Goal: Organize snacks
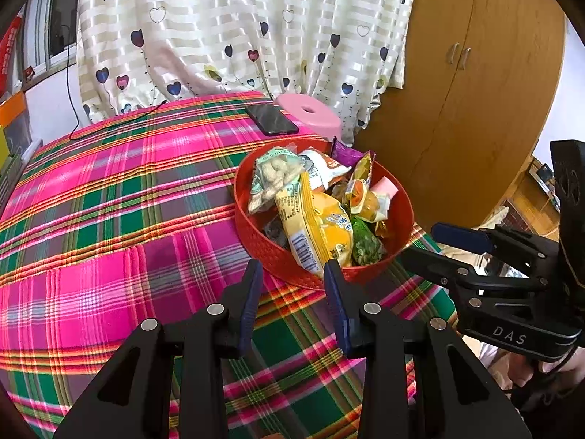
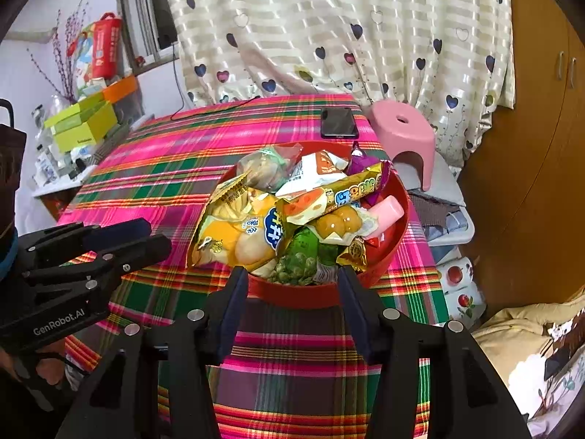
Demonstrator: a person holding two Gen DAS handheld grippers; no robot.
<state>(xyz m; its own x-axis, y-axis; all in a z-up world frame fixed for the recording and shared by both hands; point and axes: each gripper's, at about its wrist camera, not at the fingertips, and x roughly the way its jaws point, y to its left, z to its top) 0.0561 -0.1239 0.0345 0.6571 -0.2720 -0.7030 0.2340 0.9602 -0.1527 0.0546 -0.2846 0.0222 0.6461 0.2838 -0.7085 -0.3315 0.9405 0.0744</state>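
Observation:
A red round basket (image 1: 256,241) (image 2: 395,252) full of snack packs stands on the plaid tablecloth near the table's right edge. On top lie a yellow chip bag (image 1: 318,226) (image 2: 241,230), a peanut bag (image 1: 274,179), a green pea pack (image 1: 365,248) (image 2: 298,261) and a long yellow candy pack (image 2: 351,186). My left gripper (image 1: 292,274) is open and empty just in front of the basket; it also shows in the right wrist view (image 2: 146,236). My right gripper (image 2: 292,278) is open and empty at the basket's near rim; it also shows in the left wrist view (image 1: 435,245).
A black phone (image 1: 270,119) (image 2: 338,122) with a cable lies at the table's far side. A pink stool (image 1: 310,113) (image 2: 406,128) stands behind the table by the curtain. A wooden wardrobe (image 1: 475,91) is on the right. Boxes (image 2: 80,124) stand on a shelf at the left.

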